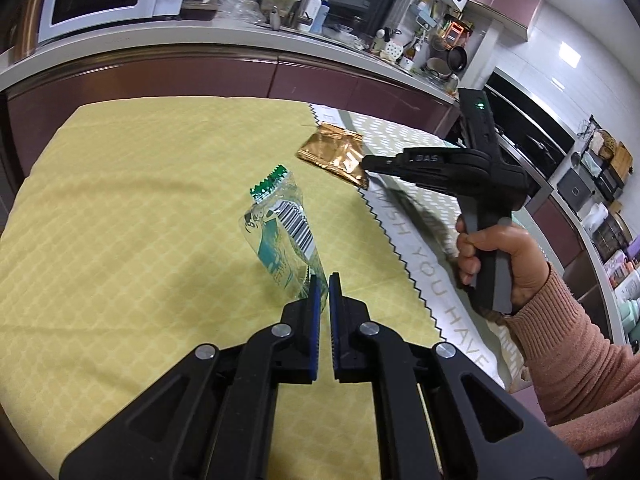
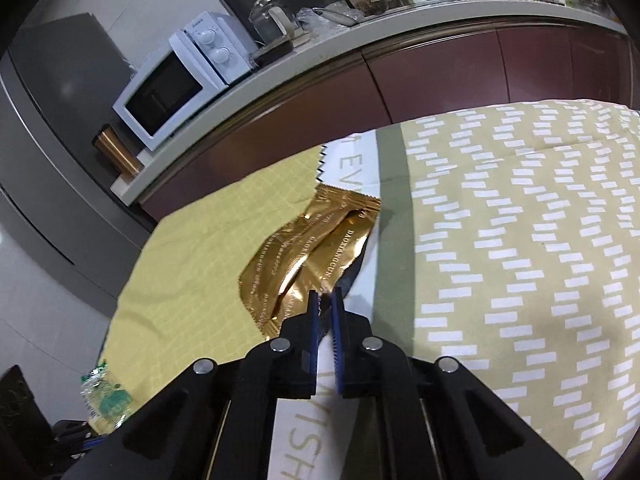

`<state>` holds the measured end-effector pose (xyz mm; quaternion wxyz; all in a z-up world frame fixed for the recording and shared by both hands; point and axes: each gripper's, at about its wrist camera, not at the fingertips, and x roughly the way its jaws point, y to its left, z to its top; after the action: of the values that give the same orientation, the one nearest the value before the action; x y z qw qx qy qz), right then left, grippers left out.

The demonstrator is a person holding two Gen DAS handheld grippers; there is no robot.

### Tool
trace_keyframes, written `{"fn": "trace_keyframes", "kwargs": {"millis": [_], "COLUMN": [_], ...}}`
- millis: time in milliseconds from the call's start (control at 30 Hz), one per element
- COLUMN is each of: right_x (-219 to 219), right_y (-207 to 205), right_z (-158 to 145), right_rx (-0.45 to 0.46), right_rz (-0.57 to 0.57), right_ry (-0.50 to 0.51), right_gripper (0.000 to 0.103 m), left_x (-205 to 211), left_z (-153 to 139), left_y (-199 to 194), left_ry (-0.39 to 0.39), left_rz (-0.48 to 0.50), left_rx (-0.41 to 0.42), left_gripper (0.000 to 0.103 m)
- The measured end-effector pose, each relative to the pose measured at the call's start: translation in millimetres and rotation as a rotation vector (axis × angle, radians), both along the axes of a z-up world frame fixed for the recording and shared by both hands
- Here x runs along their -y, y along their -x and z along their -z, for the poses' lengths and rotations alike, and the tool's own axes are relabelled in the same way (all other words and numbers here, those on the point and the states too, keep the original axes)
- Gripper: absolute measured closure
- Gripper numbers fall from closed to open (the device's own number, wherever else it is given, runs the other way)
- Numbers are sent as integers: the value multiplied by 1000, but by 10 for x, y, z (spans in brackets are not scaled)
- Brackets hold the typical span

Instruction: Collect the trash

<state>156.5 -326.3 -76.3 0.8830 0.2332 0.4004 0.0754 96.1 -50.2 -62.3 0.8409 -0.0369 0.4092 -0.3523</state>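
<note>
Left wrist view
- Left gripper [image 1: 324,280]: fingers together, clamped on the lower end of a clear wrapper [image 1: 282,236], which stands up from them above the yellow cloth [image 1: 132,200].
- Right gripper [image 1: 366,163]: seen side on, held in a hand [image 1: 496,256]; tips at the near corner of a gold wrapper [image 1: 334,154]; from here it cannot be told whether they pinch it.
- Gold wrapper, place: near the far edge of the tabletop, across the zigzag seam between the yellow cloth and a patterned cloth [image 1: 400,132].
- Writing: a barcode and green print on the clear wrapper, too small to read; "YOU HAVE" on the white band [image 1: 440,292] of the patterned cloth.

Right wrist view
- Right gripper [image 2: 326,300]: fingers drawn together on the near edge of the gold wrapper [image 2: 304,256], foil between the pads.
- Step in hand, judged: lifting the gold wrapper. A thin, slippery foil is best kept pinched firmly and raised straight up, so that the cloth is not dragged along.
- Risk, judged: only an edge is held, so it may slip out.
- Writing: "DAOXIANGCUN" along the gold wrapper; "EV" on the white band [image 2: 352,160].
- Clear wrapper [image 2: 104,400]: at the lower left, by the tabletop's near edge.
</note>
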Motion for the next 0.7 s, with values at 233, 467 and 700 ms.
{"fn": "trace_keyframes", "kwargs": {"millis": [233,467,700], "right_x": [-4,-20,-190], "right_y": [-164,-522,-508], "right_z": [-76,-71,-73], "right_rx": [8,-9,-11], "right_rz": [46,13,-52], "right_ry": [51,142,231], "right_gripper": [53,35,60], "left_x": [-49,-75,-160], "left_z": [13,21,41], "left_y": [-43,9,-21], "left_ry": [-3,1,4], "left_rz": [-19,-26,-48], "left_rx": [7,8,-3], "left_gripper": [98,98,98]}}
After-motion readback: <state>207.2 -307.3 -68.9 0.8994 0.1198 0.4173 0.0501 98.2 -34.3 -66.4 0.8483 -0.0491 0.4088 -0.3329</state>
